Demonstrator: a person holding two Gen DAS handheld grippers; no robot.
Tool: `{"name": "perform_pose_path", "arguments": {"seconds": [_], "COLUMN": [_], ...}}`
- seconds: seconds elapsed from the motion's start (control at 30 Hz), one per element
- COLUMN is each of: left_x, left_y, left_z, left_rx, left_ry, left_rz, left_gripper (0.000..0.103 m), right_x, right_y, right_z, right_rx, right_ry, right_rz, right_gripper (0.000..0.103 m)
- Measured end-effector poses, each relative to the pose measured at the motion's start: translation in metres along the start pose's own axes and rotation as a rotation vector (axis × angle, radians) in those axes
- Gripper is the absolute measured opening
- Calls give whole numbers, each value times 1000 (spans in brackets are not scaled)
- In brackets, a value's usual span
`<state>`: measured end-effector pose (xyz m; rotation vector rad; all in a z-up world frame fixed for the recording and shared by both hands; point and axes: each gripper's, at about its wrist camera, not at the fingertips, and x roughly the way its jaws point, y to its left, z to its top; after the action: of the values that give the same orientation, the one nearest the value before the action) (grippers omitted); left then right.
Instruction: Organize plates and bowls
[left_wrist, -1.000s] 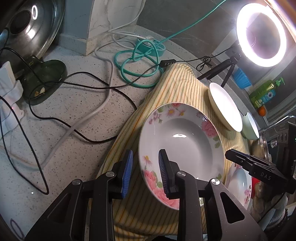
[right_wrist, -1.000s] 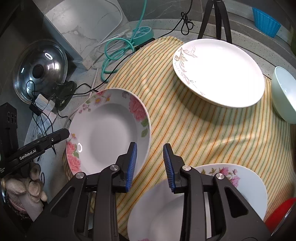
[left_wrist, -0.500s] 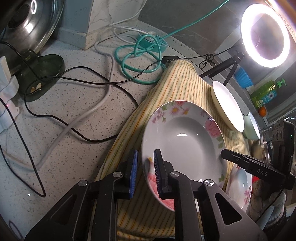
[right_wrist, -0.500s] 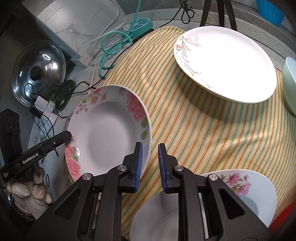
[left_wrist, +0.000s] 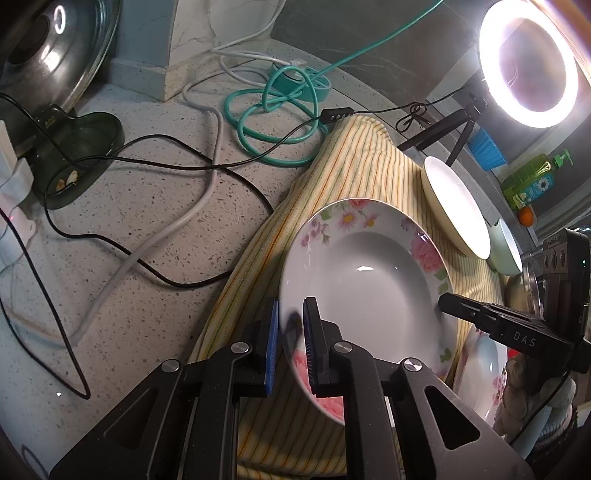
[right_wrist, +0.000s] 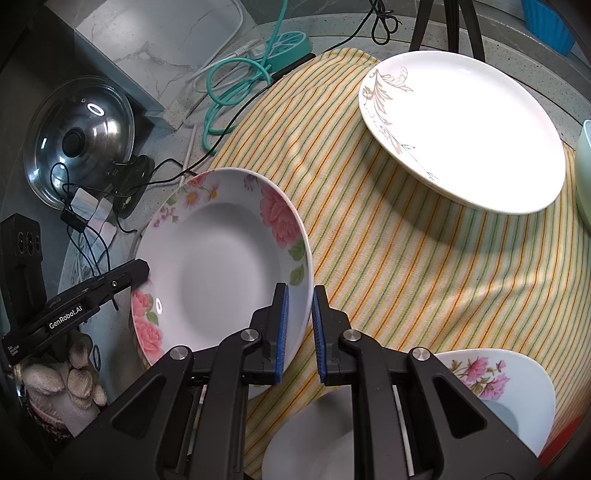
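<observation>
The deep white plate with pink roses round its rim (left_wrist: 369, 273) sits tilted at the left edge of the yellow striped cloth (right_wrist: 406, 258), its far side raised off the fabric. We see the left gripper (left_wrist: 290, 343) with its blue pads pinching the plate's left rim, the jaws having just closed on it. The right gripper (right_wrist: 299, 328) pinches the opposite rim, its jaws also just closed. A flat white plate with a grey leaf sprig (right_wrist: 465, 129) lies farther back on the cloth, well apart, and another flowered dish (right_wrist: 498, 384) lies beside the right gripper.
</observation>
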<state>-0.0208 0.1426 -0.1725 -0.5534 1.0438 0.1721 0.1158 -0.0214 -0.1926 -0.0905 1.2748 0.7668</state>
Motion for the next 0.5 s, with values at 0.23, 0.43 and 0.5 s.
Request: {"name": "perform_pose_path", "arguments": {"seconds": [0.23, 0.43, 0.5], "left_x": [2, 3, 1], "left_y": [0, -1, -2], "left_z": [0, 0, 0], "left_rx": [3, 5, 19], "left_ry": [2, 2, -4], "left_rz": [-1, 0, 13], "left_gripper": [11, 11, 11], "right_x": [2, 2, 1], "right_y": [-2, -8, -9], "right_z": [2, 2, 2], "right_rx": [29, 63, 77], "right_ry": [10, 13, 11], "right_rz": [21, 50, 61], "right_gripper": [13, 12, 12]}}
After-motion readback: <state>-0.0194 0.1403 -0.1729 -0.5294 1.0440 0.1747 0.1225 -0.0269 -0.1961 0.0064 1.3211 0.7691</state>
